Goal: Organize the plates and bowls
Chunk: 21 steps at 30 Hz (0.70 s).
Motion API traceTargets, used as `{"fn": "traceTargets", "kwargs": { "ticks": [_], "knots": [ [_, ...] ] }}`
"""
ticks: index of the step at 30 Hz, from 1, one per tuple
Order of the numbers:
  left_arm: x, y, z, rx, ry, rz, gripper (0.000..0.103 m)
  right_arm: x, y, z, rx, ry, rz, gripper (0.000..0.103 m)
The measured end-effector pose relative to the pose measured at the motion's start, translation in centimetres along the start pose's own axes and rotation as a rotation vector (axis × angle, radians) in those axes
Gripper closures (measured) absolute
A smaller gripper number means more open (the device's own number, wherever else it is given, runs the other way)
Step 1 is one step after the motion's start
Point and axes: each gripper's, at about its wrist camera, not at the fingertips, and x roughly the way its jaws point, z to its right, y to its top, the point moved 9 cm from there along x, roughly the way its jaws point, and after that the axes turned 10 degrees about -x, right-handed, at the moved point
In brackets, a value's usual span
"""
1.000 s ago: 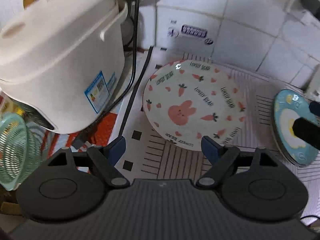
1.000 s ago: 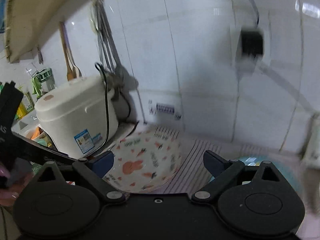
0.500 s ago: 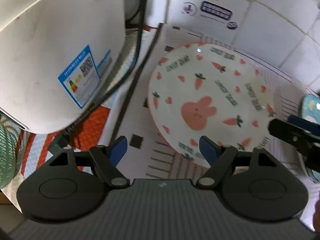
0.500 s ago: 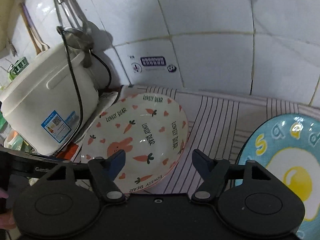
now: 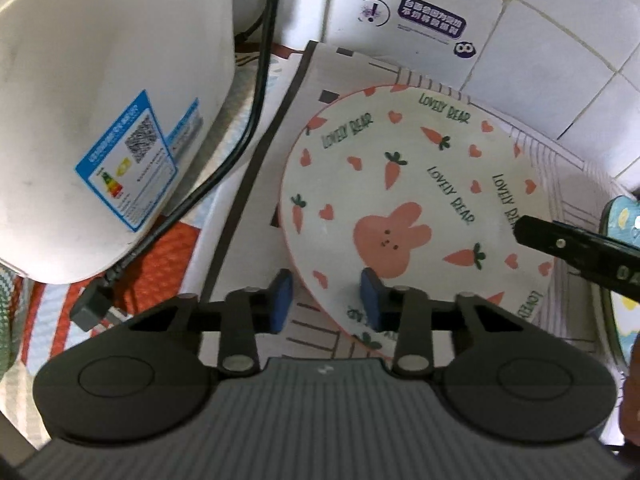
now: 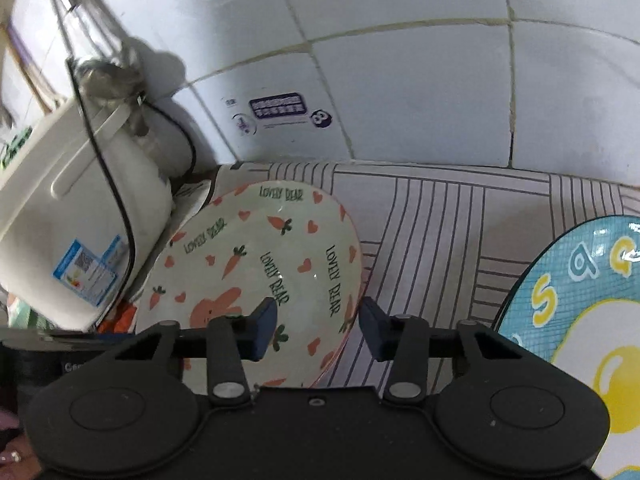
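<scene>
A white plate with a pink rabbit, carrots and hearts [image 5: 404, 200] lies on the striped mat; it also shows in the right wrist view [image 6: 260, 280]. My left gripper [image 5: 326, 300] is open, its fingers straddling the plate's near left rim. My right gripper [image 6: 316, 330] is open, its fingers straddling the plate's right rim, one over the plate and one outside. The right gripper's finger [image 5: 576, 242] reaches in from the right in the left wrist view. A blue plate with a fried-egg picture [image 6: 580, 320] lies to the right.
A white rice cooker [image 5: 92, 120] stands close to the left of the rabbit plate, its black cable [image 5: 224, 168] trailing along the mat's edge. The tiled wall [image 6: 400, 80] rises just behind the mat. Utensils hang on the wall above the cooker [image 6: 104, 68].
Both grippers have moved down and in toward the rabbit plate. Their jaws have narrowed and now straddle the plate's rim on opposite sides.
</scene>
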Motion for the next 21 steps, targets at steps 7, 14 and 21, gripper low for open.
{"fn": "traceTargets", "kwargs": {
  "ticks": [7,14,21],
  "knots": [
    [0.2,0.1,0.0,-0.083,-0.008,0.010,0.072,1.2,-0.5,0.7,-0.030,-0.032,-0.038,0.086],
    [0.3,0.2,0.5,-0.066,-0.010,-0.005,0.065,1.9,-0.7,0.8,0.001,0.027,-0.020,0.082],
    [-0.6,0.2,1.1,-0.039,-0.015,0.011,0.065,1.4,-0.6,0.4,-0.070,0.055,-0.034,0.082]
  ]
}}
